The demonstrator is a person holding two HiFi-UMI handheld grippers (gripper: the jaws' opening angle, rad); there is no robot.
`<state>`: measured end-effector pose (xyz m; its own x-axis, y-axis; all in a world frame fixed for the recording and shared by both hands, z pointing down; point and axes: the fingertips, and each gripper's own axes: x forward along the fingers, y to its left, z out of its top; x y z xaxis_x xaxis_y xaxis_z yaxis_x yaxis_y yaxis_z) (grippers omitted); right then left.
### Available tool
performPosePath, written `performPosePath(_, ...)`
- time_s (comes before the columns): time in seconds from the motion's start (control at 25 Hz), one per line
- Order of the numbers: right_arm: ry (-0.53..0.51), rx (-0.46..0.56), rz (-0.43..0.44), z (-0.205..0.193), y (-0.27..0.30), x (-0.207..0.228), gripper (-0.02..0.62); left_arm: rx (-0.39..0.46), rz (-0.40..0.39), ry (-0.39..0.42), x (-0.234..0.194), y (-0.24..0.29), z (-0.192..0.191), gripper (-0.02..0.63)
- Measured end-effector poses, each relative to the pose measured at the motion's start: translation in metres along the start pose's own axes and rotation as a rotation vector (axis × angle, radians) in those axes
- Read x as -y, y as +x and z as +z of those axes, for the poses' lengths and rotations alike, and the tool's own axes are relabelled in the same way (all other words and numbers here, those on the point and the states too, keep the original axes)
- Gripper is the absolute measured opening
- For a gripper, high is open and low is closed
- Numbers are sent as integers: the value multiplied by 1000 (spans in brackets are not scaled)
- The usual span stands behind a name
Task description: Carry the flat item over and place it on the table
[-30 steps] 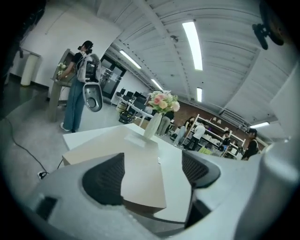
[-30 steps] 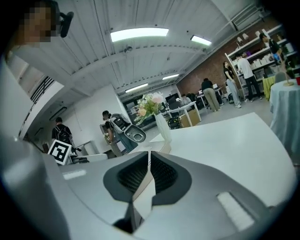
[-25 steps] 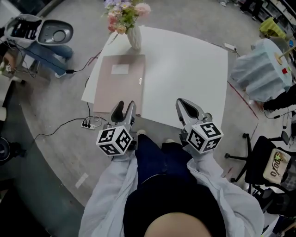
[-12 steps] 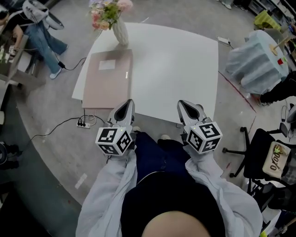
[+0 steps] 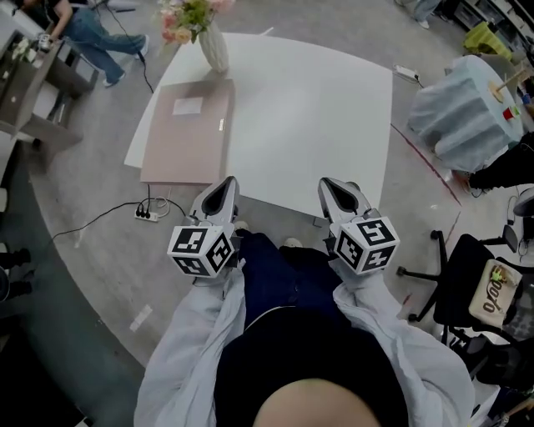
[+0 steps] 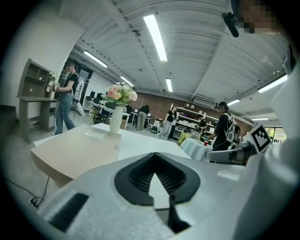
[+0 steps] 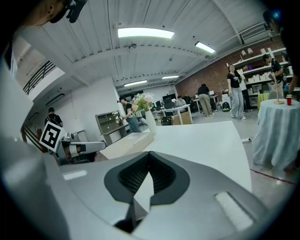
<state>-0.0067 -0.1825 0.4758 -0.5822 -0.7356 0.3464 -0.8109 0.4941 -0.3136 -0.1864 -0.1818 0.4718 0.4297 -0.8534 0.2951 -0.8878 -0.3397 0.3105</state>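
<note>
Flat item (image 5: 185, 142): a beige rectangular board lying flat on the left part of the white surface (image 5: 309, 117). Its long axis runs from the person's side away toward the far edge. The far short end points at the vase (image 5: 214, 52) and stops just short of it, while the near short end appears to overhang the surface's near left corner. A pale label (image 5: 188, 106) sits on its top face toward the far end. The left gripper view shows the same board (image 6: 79, 150) as a thick slab with the vase (image 6: 116, 119) beyond it. The vase stands upright at the far left of the surface and holds pink and white flowers (image 5: 188, 15). Left gripper (image 5: 225, 182): fingers closed tip to tip with nothing between them, held near the board's near right corner, contact not determinable. Right gripper (image 5: 330, 183): fingers likewise closed and empty, over the surface's near edge, well apart from the board.
</note>
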Motion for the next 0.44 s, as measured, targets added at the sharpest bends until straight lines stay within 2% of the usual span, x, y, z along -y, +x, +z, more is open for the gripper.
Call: performPosePath(0.44,0,-9,36,2,3,-3,11,-25,19,-20,3,-1,-7,6)
